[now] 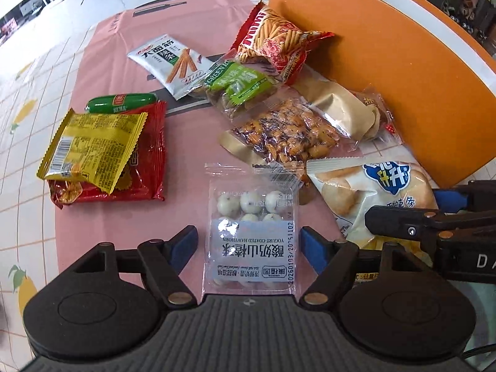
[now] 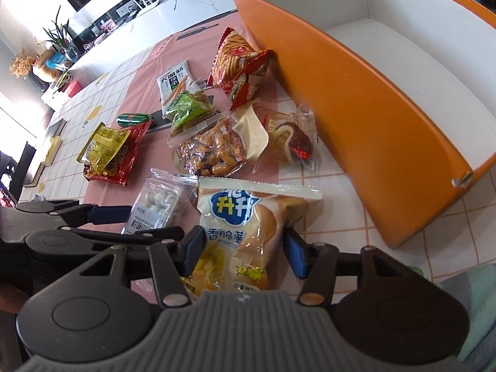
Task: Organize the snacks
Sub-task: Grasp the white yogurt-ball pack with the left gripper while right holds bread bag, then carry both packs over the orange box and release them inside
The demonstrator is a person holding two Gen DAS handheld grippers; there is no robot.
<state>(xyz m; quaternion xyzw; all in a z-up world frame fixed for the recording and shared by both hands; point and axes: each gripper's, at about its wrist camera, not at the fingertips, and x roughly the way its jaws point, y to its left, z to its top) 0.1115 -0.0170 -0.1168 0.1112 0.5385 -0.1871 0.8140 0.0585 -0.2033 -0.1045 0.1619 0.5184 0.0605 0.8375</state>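
**Two grippers straddle two snack bags beside the orange box**

The left gripper (image 1: 249, 243) is spread wide around the clear yogurt hawthorn pack (image 1: 251, 229), its blue pads on either side of the pack with gaps between pad and wrapper. The pack lies flat on the pink cloth (image 1: 102, 62), on the side of the pile away from the orange box (image 2: 356, 99).

The right gripper (image 2: 245, 249) stands with its fingers apart around the potato chip bag (image 2: 245, 232); the pads sit right at the bag's sides, and I cannot tell whether they press it. This bag lies between the hawthorn pack and the orange box, close to the box's outer wall.

Farther along that wall, a red stick-snack bag (image 2: 238, 65) leans against the box. Just off the wall lies a wrapped swirl cake (image 2: 291, 139), with a clear bag of mixed nuts (image 2: 214, 148) beside it, then a green pack (image 2: 189, 108) and a white stick pack (image 2: 175, 82). Well away from the box sit a yellow packet (image 1: 93, 148) lying on a red packet (image 1: 145, 161), and a green sausage (image 1: 121, 100) behind them. The box's white inside (image 2: 418, 46) shows in the right wrist view.
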